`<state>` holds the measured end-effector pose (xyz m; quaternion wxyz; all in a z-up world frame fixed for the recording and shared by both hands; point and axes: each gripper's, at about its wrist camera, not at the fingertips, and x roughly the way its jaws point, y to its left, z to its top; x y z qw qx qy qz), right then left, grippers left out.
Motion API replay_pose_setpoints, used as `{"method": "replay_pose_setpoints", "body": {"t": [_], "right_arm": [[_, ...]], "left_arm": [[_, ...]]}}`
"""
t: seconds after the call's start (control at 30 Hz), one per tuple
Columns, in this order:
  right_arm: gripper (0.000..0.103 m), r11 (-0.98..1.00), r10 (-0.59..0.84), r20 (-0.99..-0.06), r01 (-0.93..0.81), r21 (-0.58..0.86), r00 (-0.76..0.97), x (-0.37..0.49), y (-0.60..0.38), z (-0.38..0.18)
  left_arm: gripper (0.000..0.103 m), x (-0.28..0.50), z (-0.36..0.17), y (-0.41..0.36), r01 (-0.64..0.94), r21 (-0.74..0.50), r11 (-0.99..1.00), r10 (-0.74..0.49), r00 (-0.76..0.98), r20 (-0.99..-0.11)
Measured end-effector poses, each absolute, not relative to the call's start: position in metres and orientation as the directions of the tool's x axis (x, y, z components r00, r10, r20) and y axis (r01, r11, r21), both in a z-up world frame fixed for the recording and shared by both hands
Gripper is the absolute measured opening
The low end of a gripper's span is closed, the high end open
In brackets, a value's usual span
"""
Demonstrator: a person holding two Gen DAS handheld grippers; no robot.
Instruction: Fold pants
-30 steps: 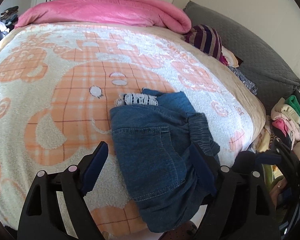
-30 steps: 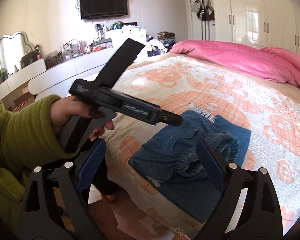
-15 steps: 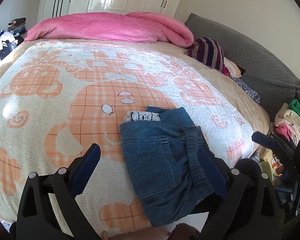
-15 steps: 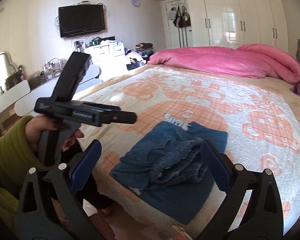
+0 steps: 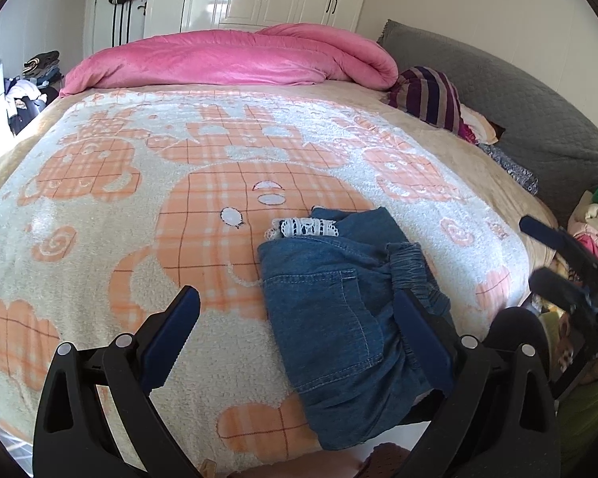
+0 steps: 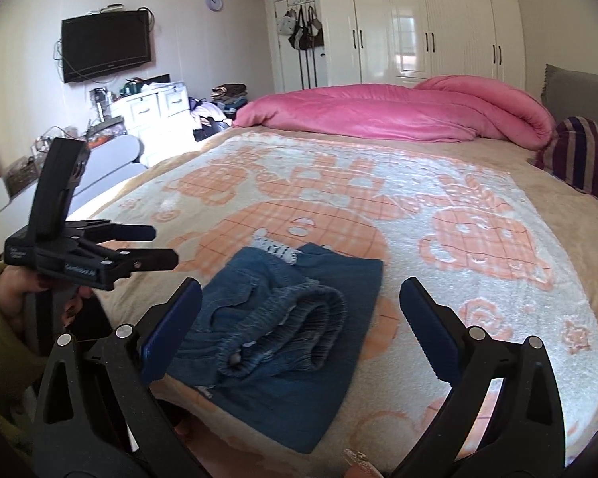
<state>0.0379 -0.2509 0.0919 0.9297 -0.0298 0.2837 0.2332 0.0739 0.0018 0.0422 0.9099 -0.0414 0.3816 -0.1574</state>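
Nearest, the left gripper [image 5: 295, 334] and the right gripper [image 6: 299, 326] both hang with jaws spread wide and released, grasping nothing. Just beyond them the pants [image 5: 339, 310], blue denim folded into a compact bundle with the elastic waistband bunched on top and a strip of white lace at the far edge, lie on the orange-and-white blanket [image 5: 203, 183] near the bed's close edge. Farther off sits a striped cushion [image 5: 426, 95]. At the bed's far end lies a rolled pink duvet [image 5: 227, 59], with white wardrobes [image 6: 426, 24] behind.
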Motion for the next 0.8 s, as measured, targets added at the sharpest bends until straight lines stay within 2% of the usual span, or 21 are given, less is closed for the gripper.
{"method": "replay_pose_setpoints", "body": {"t": [0.3, 0.5, 0.8], "right_arm": [[0.094, 0.93, 0.318, -0.613, -0.364, 0.052, 0.724, 0.066, -0.257, 0.077], [0.094, 0.941, 0.307, -0.699, -0.314, 0.123, 0.646, 0.086, -0.265, 0.047], [0.094, 0.941, 0.304, -0.739, -0.311, 0.134, 0.602, 0.089, -0.263, 0.025]], "left_arm": [[0.097, 0.08, 0.026, -0.003, 0.248, -0.202, 0.947, -0.316, 0.63, -0.709], [0.097, 0.084, 0.009, -0.012, 0.25, -0.213, 0.945, -0.323, 0.594, -0.737], [0.097, 0.086, -0.006, -0.026, 0.26, -0.2, 0.945, -0.317, 0.566, -0.761]]}}
